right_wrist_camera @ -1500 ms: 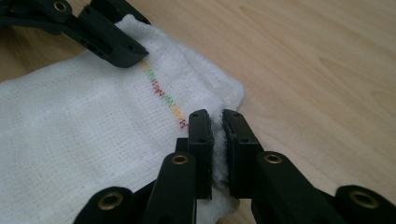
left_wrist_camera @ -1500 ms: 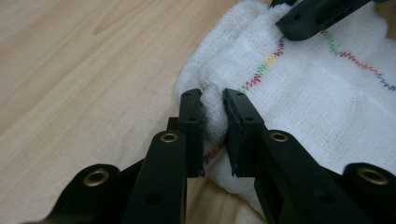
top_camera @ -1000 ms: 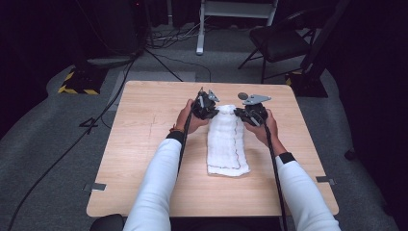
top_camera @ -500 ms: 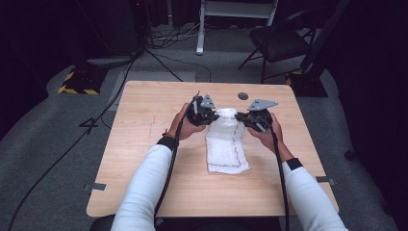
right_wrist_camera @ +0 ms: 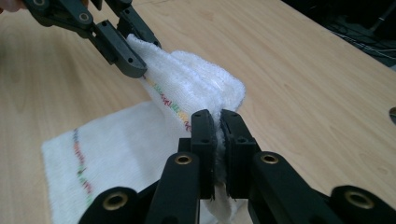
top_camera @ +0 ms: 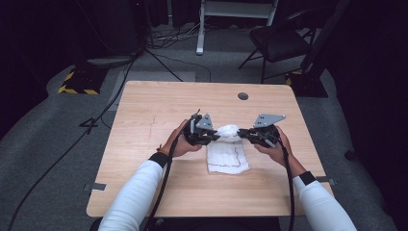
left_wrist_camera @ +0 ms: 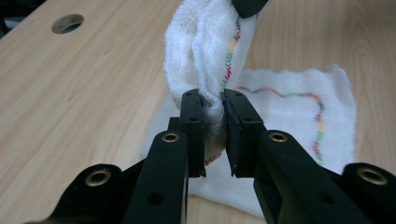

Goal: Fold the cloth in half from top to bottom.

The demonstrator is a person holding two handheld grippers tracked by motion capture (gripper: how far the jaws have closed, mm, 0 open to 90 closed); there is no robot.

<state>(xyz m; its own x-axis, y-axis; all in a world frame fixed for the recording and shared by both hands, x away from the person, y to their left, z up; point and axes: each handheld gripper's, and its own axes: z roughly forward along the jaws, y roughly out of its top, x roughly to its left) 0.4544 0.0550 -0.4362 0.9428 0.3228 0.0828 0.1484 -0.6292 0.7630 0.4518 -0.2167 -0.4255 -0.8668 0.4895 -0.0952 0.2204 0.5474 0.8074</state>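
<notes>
Compared with a second ago, the left gripper [top_camera: 213,136] and right gripper [top_camera: 243,133], jaws clamped on the far corners of the white woven cloth with multicoloured stitching [top_camera: 227,156], have drawn that edge toward the person's side of the light wooden bench [top_camera: 159,103], half completing the fold.

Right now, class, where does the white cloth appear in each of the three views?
High view: white cloth at table centre, far edge lifted between both grippers.
Left gripper view: centre, bunched up from the jaws.
Right gripper view: centre and lower left.
Shared landmark: its multicoloured stitched line.
</notes>
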